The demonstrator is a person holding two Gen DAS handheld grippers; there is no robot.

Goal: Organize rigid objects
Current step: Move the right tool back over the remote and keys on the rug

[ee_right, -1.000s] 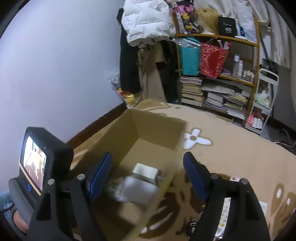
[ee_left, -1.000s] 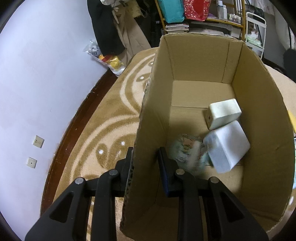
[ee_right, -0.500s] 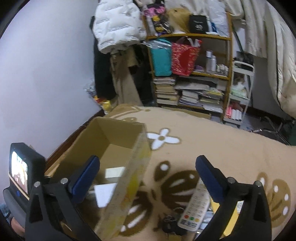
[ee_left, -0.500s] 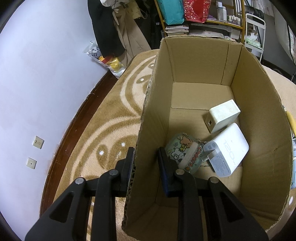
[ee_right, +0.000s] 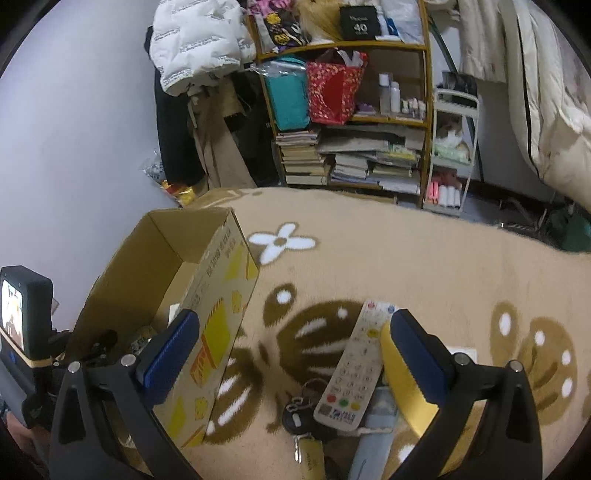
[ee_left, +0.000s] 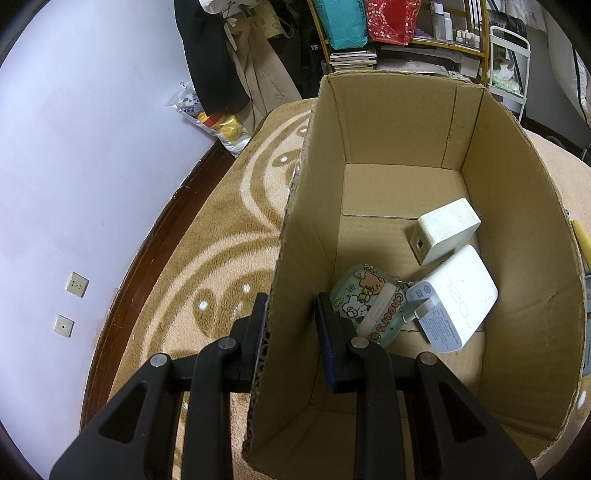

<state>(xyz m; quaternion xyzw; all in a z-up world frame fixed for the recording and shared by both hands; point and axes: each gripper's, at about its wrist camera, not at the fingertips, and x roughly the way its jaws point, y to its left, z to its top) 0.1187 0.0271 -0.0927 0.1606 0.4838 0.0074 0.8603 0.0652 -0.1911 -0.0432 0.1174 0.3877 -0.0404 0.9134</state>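
Corrugated cardboard box (ee_left: 413, 177) stands on the patterned carpet (ee_right: 406, 251), and the left gripper (ee_left: 291, 321) has its jaws pinching the box's near-left wall, one inside and one outside.

Change: a second ago the contents were a blur near the box floor; now they lie still. The right gripper (ee_right: 291, 343), which was over the box opening then, has swung out to the box's right side and hangs over the loose items on the carpet, jaws spread wide and holding nothing. Reading: one drop is finished and the next pick is being lined up.

In the box: a round cartoon-print case (ee_left: 365, 304) against the left-hand jaw, lettered "Cheers"; a white charger (ee_left: 454, 297) touching it on the right, marked "120W", prongs toward the case; a cream square adapter (ee_left: 445, 229) just beyond the charger.

Outside, right of the box: a white remote control (ee_right: 351, 365) between the spread jaws, a bunch of keys (ee_right: 299, 406) at its near-left end, a yellow flat thing (ee_right: 399, 373) partly under the right-hand jaw, not identifiable. The box's outer side carries yellow print; its lettering is unreadable. A black box on the top shelf (ee_right: 360, 26) shows "40".
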